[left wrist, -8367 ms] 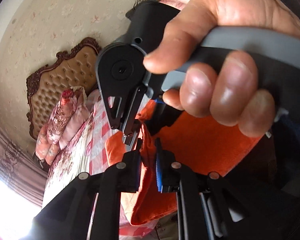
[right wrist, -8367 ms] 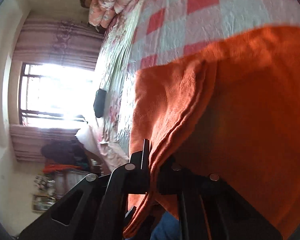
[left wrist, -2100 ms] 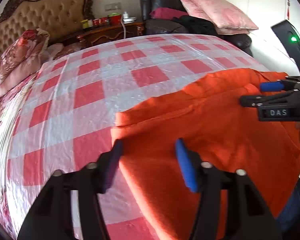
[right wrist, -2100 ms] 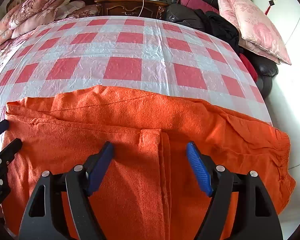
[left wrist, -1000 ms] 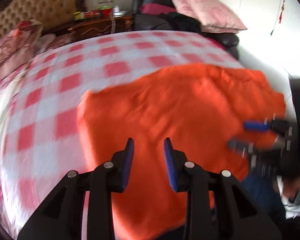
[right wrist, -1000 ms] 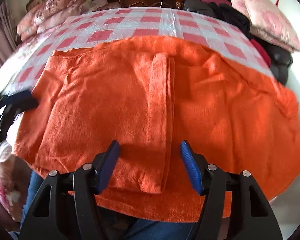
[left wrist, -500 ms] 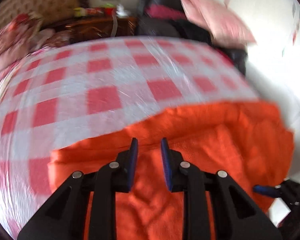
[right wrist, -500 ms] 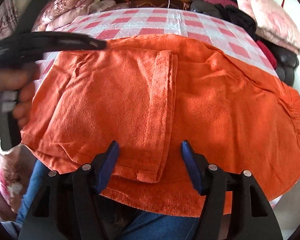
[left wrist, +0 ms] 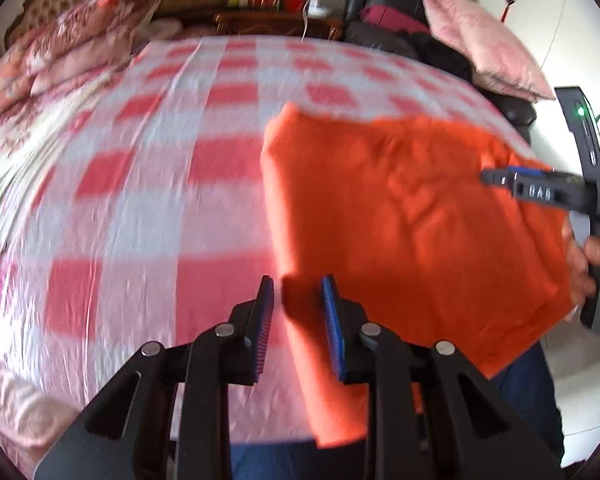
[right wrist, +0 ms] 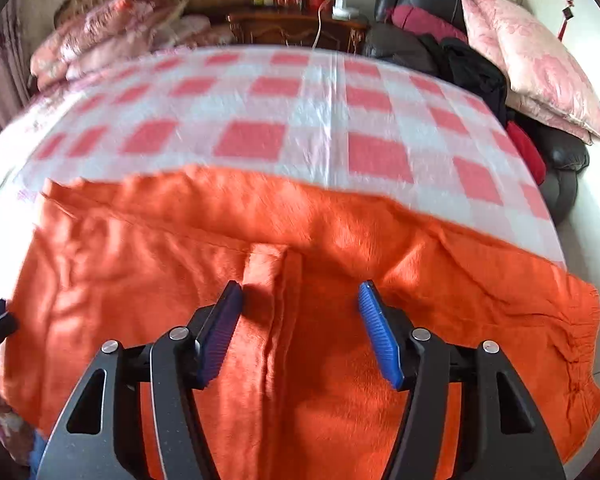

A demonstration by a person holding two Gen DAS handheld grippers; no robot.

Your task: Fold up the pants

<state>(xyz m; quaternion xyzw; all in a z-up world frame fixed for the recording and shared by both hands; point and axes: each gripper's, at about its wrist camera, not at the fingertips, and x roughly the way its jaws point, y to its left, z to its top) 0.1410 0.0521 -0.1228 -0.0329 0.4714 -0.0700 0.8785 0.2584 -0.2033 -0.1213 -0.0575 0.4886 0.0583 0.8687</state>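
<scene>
The orange pants (right wrist: 340, 300) lie flat across the near edge of the bed (left wrist: 140, 168), already doubled, with the waistband to the right.

Left hand-held gripper (left wrist: 296, 320): jaws narrowly parted and empty, straddling the pants' left edge without pinching it. The log shows them closing slightly just now, nothing caught between.

Right hand-held gripper (right wrist: 300, 332): jaws wide and empty, hovering above the folded flap's edge near the garment's middle.

Judgement: each gripper should bite through all cloth layers at once, then both should lift evenly, or the fold will likely skew.
</scene>
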